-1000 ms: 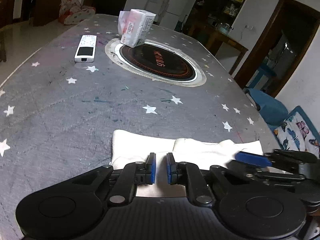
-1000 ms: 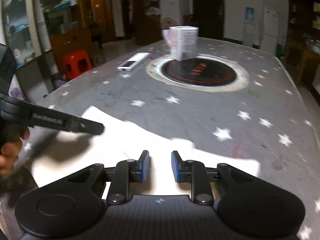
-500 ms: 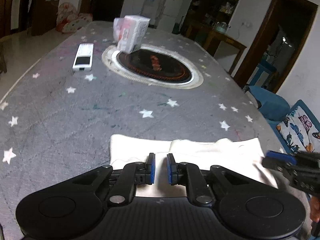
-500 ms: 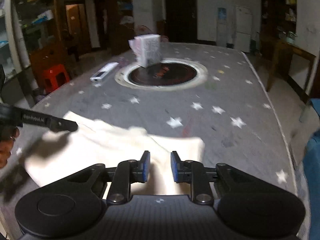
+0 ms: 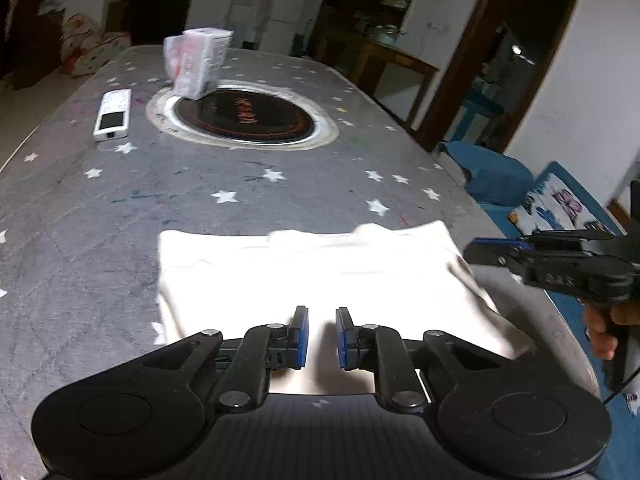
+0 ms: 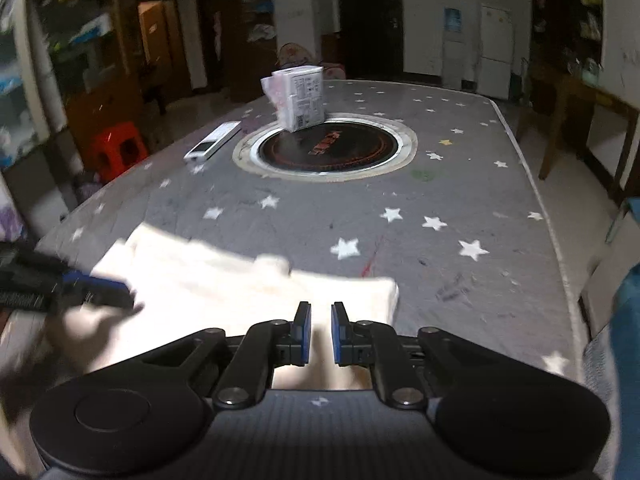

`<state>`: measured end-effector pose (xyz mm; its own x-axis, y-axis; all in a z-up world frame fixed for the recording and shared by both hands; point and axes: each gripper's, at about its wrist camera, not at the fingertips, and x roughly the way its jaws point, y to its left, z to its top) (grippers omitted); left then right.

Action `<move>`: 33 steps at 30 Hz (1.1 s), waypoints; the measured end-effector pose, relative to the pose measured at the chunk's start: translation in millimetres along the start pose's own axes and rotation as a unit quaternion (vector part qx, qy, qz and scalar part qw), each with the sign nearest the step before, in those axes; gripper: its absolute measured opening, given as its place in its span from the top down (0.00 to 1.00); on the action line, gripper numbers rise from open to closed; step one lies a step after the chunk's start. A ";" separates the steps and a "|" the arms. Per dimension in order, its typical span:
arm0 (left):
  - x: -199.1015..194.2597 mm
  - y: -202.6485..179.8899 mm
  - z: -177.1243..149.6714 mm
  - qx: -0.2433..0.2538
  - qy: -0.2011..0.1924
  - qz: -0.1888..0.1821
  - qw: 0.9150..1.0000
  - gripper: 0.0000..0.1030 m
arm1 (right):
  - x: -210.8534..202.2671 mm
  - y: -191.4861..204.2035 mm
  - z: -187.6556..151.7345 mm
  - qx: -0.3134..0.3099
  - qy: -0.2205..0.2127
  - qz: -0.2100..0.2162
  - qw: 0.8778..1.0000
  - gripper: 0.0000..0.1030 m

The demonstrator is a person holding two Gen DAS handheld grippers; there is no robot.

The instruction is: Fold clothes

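Two grippers, left [image 5: 321,334] and right [image 6: 321,330], jaws slightly apart, over white garment [image 5: 304,276]; remote [image 5: 113,113], box [image 5: 199,62] beyond.

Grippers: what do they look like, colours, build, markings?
Both match: the left gripper and right gripper have matte black linkage arms with silver pivot pins, blue pads on the jaws, a ribbed black body and round black side discs. The right gripper's side carries faint unreadable lettering.
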<state>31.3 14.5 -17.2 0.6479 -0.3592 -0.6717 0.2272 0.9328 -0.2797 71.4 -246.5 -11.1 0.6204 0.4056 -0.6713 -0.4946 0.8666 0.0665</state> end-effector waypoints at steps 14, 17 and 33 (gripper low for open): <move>-9.1 2.6 -27.9 0.006 0.014 0.000 1.000 0.85 | -32.1 36.3 -61.3 -0.050 0.028 -0.020 0.998 0.91; -16.3 5.2 -32.3 0.001 0.018 -0.009 1.000 0.85 | -39.5 42.7 -63.6 -0.061 0.039 -0.017 0.997 0.91; -40.2 8.7 -50.2 0.026 0.010 -0.004 1.000 0.80 | -20.9 90.8 -52.3 -0.119 0.030 0.056 0.991 0.89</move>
<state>-29.3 35.7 -27.1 0.6310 -0.3659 -0.6841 0.2702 0.9302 -0.2483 -18.3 -191.5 -29.6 0.5197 0.4700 -0.7134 -0.6920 0.7213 -0.0289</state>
